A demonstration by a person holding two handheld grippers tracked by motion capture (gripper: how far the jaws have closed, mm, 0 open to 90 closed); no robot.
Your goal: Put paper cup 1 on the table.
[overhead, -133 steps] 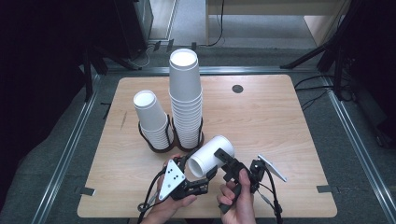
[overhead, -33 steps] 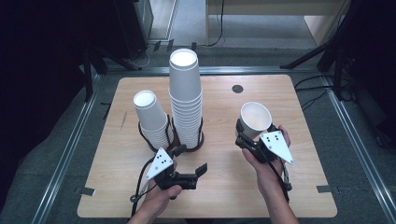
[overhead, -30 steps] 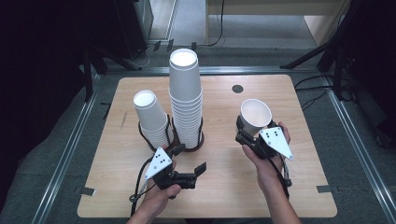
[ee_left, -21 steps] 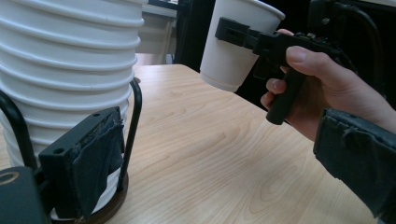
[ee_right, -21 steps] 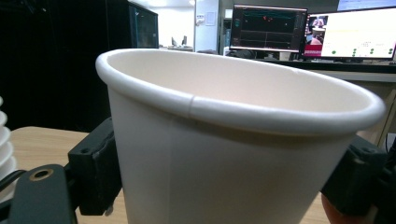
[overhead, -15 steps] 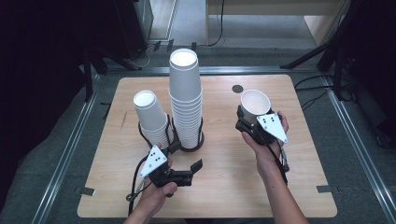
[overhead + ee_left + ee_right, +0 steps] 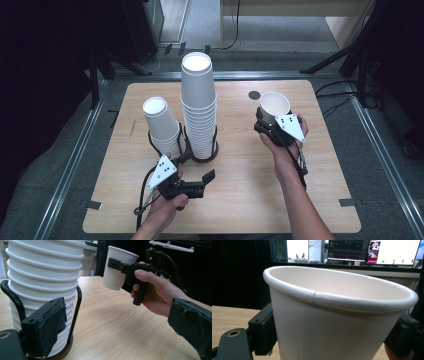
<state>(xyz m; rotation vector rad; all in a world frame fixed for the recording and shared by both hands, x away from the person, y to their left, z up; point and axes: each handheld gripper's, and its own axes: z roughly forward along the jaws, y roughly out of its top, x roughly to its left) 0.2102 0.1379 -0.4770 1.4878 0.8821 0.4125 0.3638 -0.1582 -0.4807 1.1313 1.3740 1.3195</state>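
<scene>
High view: we list one cup (image 7: 274, 104), upright, clamped in the right tool (image 7: 270, 122) above the surface (image 7: 240, 200) at far right; tall stack (image 7: 199, 107) and short stack (image 7: 162, 126) in holders at left; left tool (image 7: 200, 180) near them, jaws apart, empty.

Left gripper view: cup clear of the surface. Risk, we judge: too hard a squeeze buckles its wall.

Right gripper view: jaws press both sides of the cup.

No legible text/labels anywhere; monitor (image 7: 352, 251) screens too blurred
</scene>
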